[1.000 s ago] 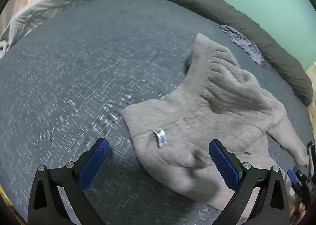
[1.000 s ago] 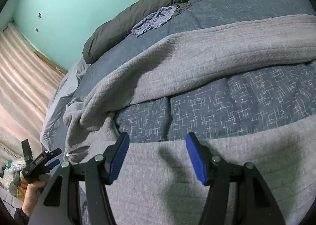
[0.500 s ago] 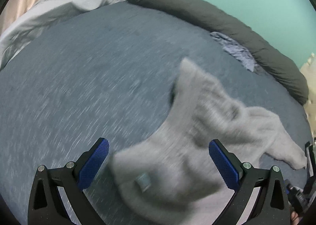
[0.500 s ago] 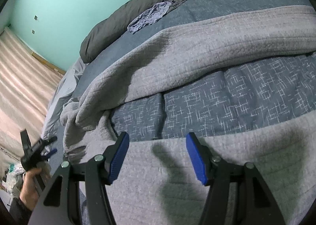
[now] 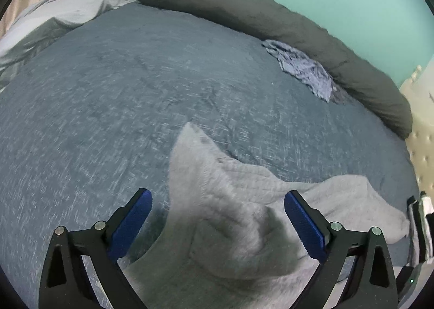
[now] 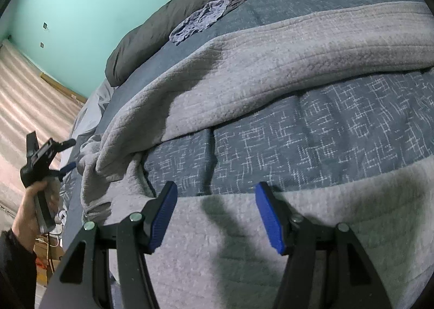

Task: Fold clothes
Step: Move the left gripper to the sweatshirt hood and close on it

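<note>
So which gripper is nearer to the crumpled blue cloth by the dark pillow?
Hard to call. The crumpled blue cloth lies far across the bed from both: the left gripper and right gripper each hover open over the grey sweater.

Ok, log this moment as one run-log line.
task: fold clothes | grey fleece garment: unfolded on bed | left gripper: open, over garment | right gripper: open, over garment

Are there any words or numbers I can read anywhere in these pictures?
None can be read.
Grey fleece top: no label shows now.
Blue bedspread: only a woven crosshatch pattern, no letters.
Boxes on the floor: any markings are too small to read.
</note>
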`<state>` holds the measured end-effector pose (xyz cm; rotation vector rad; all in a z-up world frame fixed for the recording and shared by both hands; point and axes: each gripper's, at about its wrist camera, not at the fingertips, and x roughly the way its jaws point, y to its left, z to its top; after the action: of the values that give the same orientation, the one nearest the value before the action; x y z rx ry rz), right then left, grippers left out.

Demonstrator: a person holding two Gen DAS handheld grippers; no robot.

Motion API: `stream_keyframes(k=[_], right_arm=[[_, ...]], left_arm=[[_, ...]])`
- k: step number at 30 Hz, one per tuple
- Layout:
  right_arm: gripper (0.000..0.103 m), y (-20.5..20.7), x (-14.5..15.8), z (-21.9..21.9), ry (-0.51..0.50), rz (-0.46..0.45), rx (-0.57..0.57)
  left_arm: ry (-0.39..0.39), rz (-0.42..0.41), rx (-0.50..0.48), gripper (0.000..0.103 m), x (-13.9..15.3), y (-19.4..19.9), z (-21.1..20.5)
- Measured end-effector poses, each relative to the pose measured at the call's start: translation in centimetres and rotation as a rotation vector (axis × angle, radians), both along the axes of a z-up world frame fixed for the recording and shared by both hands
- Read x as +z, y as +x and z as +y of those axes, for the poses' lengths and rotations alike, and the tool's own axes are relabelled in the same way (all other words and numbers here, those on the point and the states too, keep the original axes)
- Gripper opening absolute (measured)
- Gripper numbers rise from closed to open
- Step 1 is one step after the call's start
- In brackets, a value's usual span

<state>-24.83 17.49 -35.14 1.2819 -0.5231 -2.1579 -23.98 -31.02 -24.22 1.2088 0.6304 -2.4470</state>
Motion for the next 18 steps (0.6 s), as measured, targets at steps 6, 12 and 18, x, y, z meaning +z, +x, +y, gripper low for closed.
stream_keyframes(k=[6,12,18], right_arm=[[0.061,-0.5,-0.2,0.5,-0.001,-0.003,-0.009],[0.061,-0.6,-0.2,0.7,-0.002,-0.005,-0.011],[0.061,-0.7,-0.2,0.8,-0.004,-0.009,-0.011]], left_arm=[[0.007,-0.043,-0.024,0.091,-1.4,-1.6,0.4],[-0.004,-0.090,-0.014,0.053,-2.7,-1.8,0.1],[-0.045,-0.090,-0.025,0.019,-1.9,-1.1,-0.5]])
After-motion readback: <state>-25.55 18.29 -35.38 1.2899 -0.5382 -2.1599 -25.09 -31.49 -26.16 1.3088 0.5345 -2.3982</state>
